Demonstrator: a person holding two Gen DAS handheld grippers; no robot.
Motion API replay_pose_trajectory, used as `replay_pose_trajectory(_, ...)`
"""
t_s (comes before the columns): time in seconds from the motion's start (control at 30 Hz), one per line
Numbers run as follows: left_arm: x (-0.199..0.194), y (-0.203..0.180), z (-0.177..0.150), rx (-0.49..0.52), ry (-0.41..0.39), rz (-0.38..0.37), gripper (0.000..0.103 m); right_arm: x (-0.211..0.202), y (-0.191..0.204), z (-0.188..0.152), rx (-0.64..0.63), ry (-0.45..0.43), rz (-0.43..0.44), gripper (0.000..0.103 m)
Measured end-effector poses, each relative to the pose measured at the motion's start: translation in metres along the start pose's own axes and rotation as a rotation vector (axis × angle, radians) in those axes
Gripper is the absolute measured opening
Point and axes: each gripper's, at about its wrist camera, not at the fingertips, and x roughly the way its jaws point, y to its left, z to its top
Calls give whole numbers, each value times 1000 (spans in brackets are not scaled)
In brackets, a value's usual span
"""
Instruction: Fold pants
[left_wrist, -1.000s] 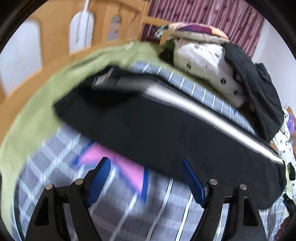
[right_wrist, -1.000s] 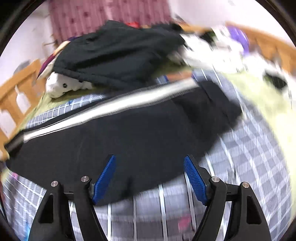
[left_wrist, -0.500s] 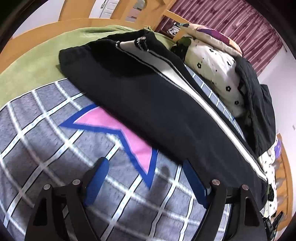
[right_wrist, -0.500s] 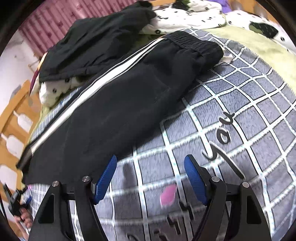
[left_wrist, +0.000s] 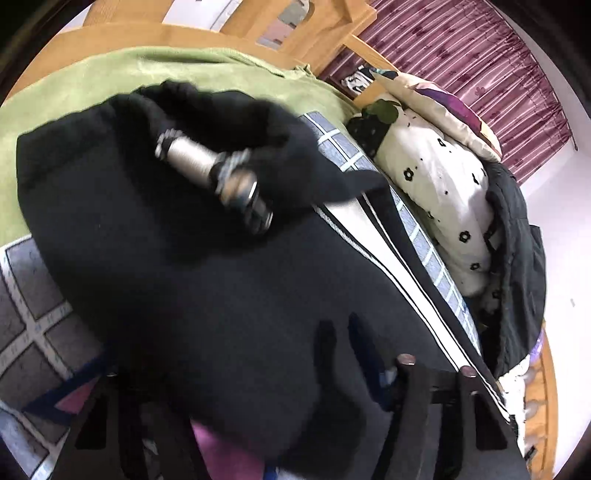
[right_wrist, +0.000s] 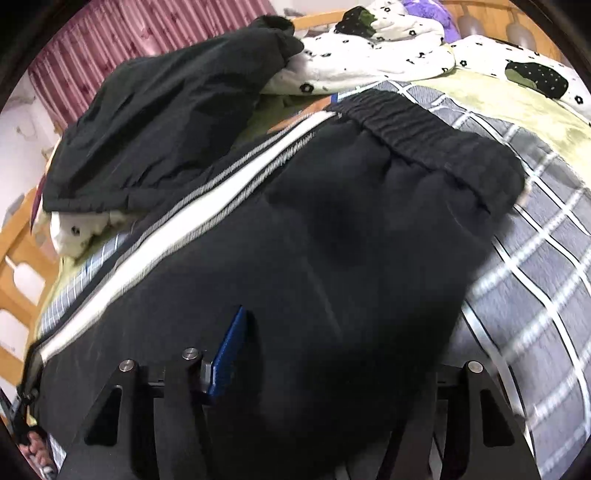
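Observation:
Black pants (left_wrist: 229, 288) with a white side stripe (left_wrist: 373, 236) lie folded lengthwise on the bed. In the left wrist view the cuff end, with a grey and white patch (left_wrist: 207, 173), is bunched at upper left. My left gripper (left_wrist: 343, 354) is shut on the near edge of the pants, and cloth drapes over its fingers. In the right wrist view the elastic waistband (right_wrist: 424, 129) is at upper right. My right gripper (right_wrist: 295, 354) is shut on the near edge of the pants (right_wrist: 332, 258). Only its left blue pad (right_wrist: 229, 354) shows; cloth covers the right one.
A grey checked blanket (right_wrist: 524, 280) and a green sheet (left_wrist: 110, 74) cover the bed. A black jacket (right_wrist: 166, 122) and white flowered bedding (right_wrist: 369, 55) are piled at the far side. A wooden bed frame (left_wrist: 295, 33) and maroon curtains (left_wrist: 480, 55) stand behind.
Both grippers moved forward onto the near edge of the pants and closed on the cloth. The cloth now covers their fingers and the cuff end has bunched up.

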Motion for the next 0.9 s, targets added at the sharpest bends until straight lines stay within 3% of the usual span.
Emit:
replay_pose_trajectory(0.03,1,-1,0,3,-3,18,44,2,-1,4,13,-8,-2,54)
replay_pose_trajectory(0.1,1,0,0,-4,-4,66,30,5,-5,10,51,-24,-6,34)
replay_pose_trajectory(0.13,1,2,3,-8,13,69,19,5,-9,12,71,-29,1,30)
replay_pose_trajectory(0.2,-3,-2,4,10,29,72,13,2,-14,14,110,-36,29,19)
replay_pose_trajectory(0.27,-22,-21,-2,122,-18,113,12,-18,-10,17,134,-89,27,15)
replay_pose_trajectory(0.33,-41,-37,-9,193,-38,107,12,-41,3,25,113,-145,51,14)
replay_pose_trajectory(0.4,-55,-41,-14,188,-23,86,12,-66,14,30,74,-195,62,14)
replay_pose_trajectory(0.5,-78,-47,-31,225,-4,83,12,-93,12,29,57,-188,78,13)
replay_pose_trajectory(0.6,-99,-57,-59,327,6,103,12,-129,-11,21,71,-199,72,13)
replay_pose_trajectory(0.73,-123,-58,-98,341,103,29,12,-168,-59,16,108,-204,66,13)
replay_pose_trajectory(0.9,-152,-55,-155,437,152,36,12,-206,-123,-17,37,-155,-6,13)
